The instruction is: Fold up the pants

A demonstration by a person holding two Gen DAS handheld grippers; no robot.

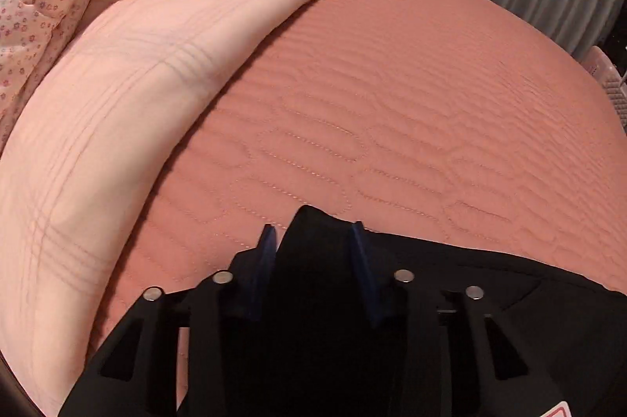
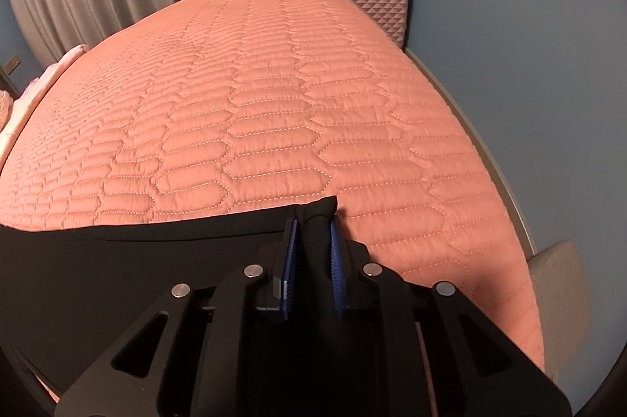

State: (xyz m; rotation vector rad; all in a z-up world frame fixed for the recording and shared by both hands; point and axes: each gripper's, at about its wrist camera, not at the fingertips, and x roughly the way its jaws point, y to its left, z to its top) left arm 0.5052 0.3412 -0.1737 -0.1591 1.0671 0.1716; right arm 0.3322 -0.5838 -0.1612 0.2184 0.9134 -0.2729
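We see black pants point(image 1: 450, 280) lying on the pink quilted bed point(image 1: 392, 103), a folded blanket point(image 1: 137, 84) beside them. Our left gripper point(image 1: 313, 232) pinches one bunched corner in its jaws; our right gripper point(image 2: 313, 225) clamps another corner.

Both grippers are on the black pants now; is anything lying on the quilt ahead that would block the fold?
Nothing visible does. The quilt ahead of the pants is bare; the folded blanket lies off to the left.
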